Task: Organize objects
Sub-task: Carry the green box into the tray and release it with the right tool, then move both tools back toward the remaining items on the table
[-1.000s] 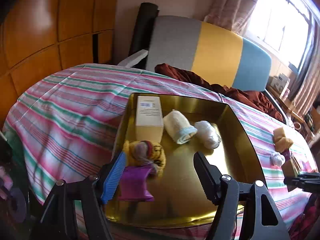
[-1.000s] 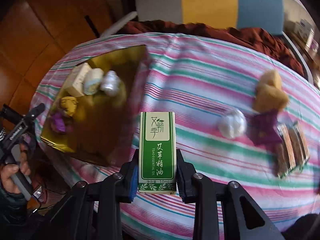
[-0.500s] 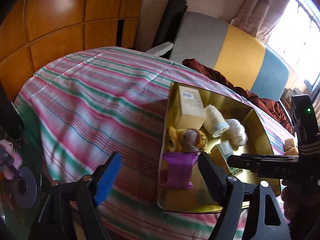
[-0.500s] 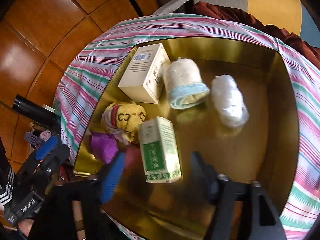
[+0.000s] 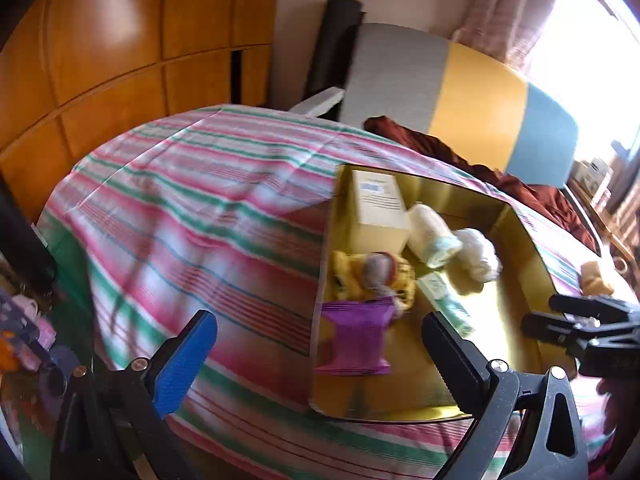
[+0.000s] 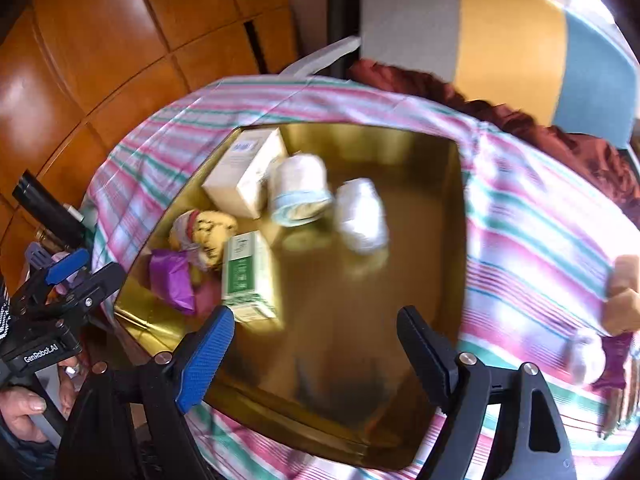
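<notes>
A gold tray (image 5: 520,280) (image 6: 400,152) sits on the striped cloth. In it lie a green-and-white box (image 5: 444,300) (image 6: 246,276), a purple packet (image 5: 356,336) (image 6: 172,280), a yellow plush toy (image 5: 372,276) (image 6: 204,228), a white box (image 5: 380,212), a rolled towel (image 5: 432,236) and a white wrapped bundle (image 5: 478,254). My left gripper (image 5: 316,320) hangs over the tray's near left corner, jaws opening wide, gripping nothing. My right gripper (image 6: 314,312) is above the tray floor, jaws opening and empty; the green box lies just beyond its blue finger.
On the cloth right of the tray lie a tan soft toy (image 6: 622,300), a white ball (image 6: 586,354) and another purple packet (image 6: 612,360). A grey, yellow and blue seat back (image 5: 460,92) and a red-brown cloth (image 5: 440,148) stand behind; wood panels at left.
The right gripper carried the green box from the cloth over the tray, opened and dropped it there. The left jaws spread away from the purple packet and the gripper shifted left.
</notes>
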{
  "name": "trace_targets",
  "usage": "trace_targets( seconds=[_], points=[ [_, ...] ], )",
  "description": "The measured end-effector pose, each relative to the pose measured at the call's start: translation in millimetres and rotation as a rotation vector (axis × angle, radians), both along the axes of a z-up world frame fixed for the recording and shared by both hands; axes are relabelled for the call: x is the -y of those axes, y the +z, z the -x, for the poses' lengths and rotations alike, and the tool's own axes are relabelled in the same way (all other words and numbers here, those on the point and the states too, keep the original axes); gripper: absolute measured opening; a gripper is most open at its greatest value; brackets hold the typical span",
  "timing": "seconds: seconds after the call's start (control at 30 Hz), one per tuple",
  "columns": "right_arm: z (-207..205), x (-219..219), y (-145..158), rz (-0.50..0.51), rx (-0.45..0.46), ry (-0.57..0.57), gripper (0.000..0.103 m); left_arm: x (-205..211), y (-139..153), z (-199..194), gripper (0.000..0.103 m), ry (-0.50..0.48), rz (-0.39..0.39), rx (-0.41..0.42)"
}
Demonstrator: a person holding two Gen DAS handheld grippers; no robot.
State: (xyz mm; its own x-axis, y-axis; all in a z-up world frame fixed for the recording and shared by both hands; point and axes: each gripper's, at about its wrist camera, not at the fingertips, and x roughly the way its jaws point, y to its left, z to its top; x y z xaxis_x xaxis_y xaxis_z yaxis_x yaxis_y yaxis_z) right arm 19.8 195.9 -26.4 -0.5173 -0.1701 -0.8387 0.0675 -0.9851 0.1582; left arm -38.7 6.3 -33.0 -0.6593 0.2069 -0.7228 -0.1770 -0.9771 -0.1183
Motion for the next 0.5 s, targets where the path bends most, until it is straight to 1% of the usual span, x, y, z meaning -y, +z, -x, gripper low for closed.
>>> trace_targets(
  seconds=[0.27,0.5],
  points=[
    [-23.6,-64.2,7.0,-0.014,-0.014,-0.144,0.085,-34.2,11.5,-10.2,0.103,-0.096,0.027,-0.031],
    [-53.4,-140.6,9.2,-0.062,-0.014,-0.318,0.085,-64.4,21.3,-19.0,0.103,-0.169,0.053,-0.06]
  ],
)
